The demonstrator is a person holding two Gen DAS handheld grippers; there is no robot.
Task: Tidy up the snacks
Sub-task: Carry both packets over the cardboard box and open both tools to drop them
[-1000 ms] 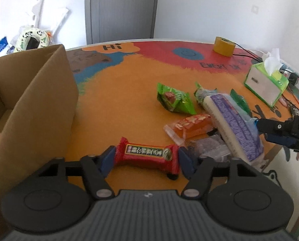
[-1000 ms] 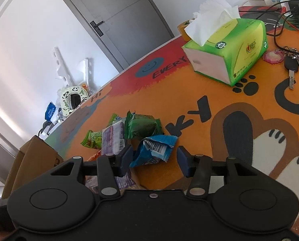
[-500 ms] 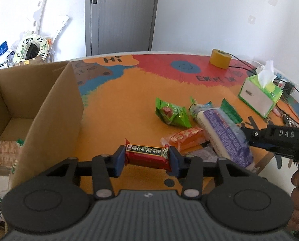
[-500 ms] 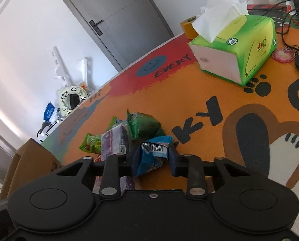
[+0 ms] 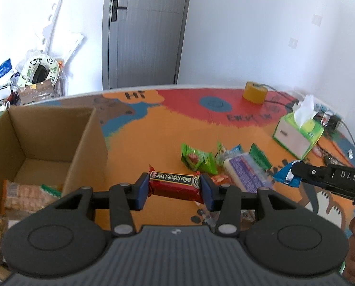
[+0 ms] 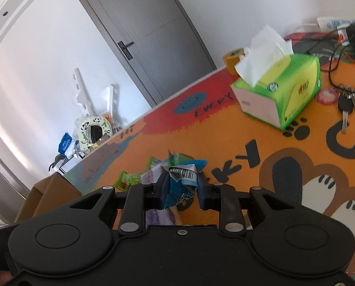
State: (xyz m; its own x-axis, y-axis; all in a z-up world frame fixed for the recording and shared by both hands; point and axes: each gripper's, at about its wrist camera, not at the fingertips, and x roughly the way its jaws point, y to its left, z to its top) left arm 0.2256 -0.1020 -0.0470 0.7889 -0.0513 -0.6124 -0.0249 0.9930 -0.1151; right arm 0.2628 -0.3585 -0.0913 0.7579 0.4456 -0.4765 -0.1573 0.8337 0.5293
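Red snack bar is clamped in L gripper, blue packet in R gripper; some snacks are already boxed in cardboard box, approx four left right of it.

- You are working over a table covered in an orange, red and blue cartoon print.
- A cardboard box is standing at its left.
- A green snack packet and a purple packet are lying mid-table.
- A tape roll, tissue box and keys are sitting farther back.
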